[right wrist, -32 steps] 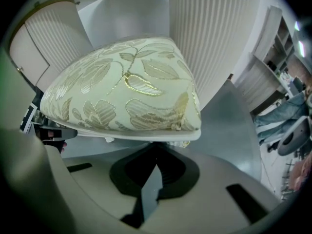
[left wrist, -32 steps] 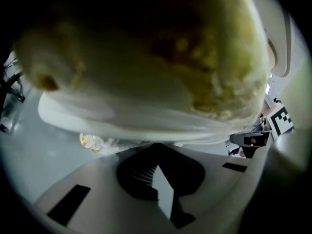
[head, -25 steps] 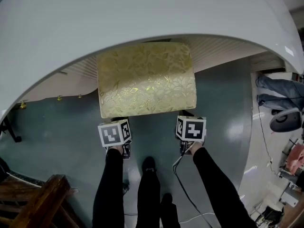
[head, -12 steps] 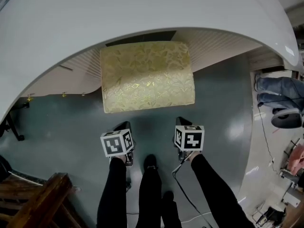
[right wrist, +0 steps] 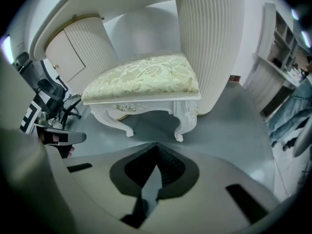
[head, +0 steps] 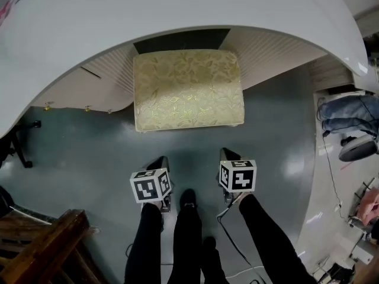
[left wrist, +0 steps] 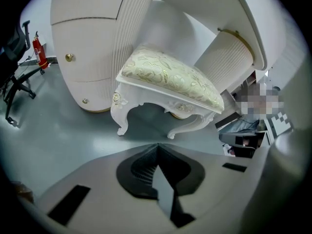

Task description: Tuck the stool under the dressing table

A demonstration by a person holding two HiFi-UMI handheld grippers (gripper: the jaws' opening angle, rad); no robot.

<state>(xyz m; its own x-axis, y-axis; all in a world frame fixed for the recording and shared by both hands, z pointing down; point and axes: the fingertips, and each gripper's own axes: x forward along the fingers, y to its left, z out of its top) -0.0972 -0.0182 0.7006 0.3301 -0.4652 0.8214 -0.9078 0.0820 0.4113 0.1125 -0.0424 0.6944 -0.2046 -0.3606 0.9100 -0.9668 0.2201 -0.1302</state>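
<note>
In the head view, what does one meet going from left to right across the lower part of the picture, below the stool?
Wooden furniture → left gripper → black shoe → right gripper.

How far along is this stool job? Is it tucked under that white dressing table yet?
Partly done: the stool stands with its far edge at the dark opening under the dressing table. Nothing is in hand: the left tool and right tool are shut, empty and apart from the stool. Probably left: a further push, since most of the gold seat shows beyond the tabletop's rim.
</note>
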